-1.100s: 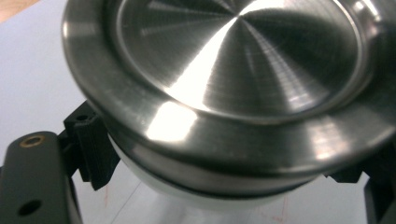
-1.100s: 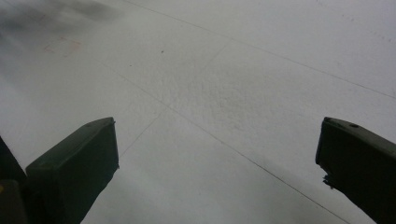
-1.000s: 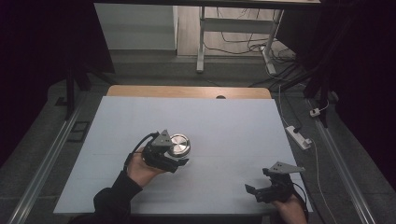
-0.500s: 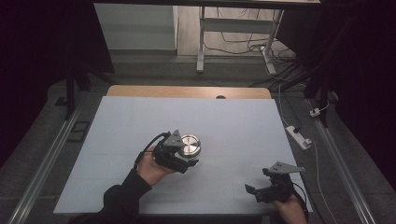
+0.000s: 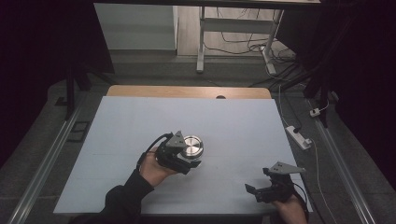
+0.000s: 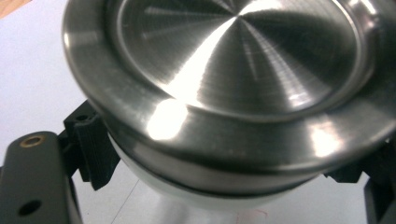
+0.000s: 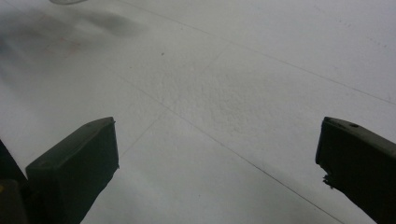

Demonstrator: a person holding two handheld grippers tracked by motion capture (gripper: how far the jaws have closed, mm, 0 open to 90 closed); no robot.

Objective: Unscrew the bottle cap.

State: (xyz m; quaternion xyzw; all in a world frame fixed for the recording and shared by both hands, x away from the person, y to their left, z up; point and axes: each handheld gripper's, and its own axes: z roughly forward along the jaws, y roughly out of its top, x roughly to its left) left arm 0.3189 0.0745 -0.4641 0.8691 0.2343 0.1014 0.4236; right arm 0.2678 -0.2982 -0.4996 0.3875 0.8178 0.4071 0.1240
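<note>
Left gripper (image 5: 190, 161) clamped on steel lid (image 5: 192, 145) at its rim, mid-table (image 5: 116, 121), lid tilted. Right gripper (image 5: 257, 189) wide open, empty, near front right edge. Risk: slick rim, shallow bite, so lid could slip and drop.

Left tongs (image 5: 189, 157) sit just left of centre in the high view, jaws clamped tight, the left hand (image 5: 156, 169) wrapped round the body, dark sleeve running down to the bottom edge. Right tongs (image 5: 254, 189) hang low at the lower right, jaws spread wide with nothing between them, right hand (image 5: 290, 207) at the frame's bottom.
</note>
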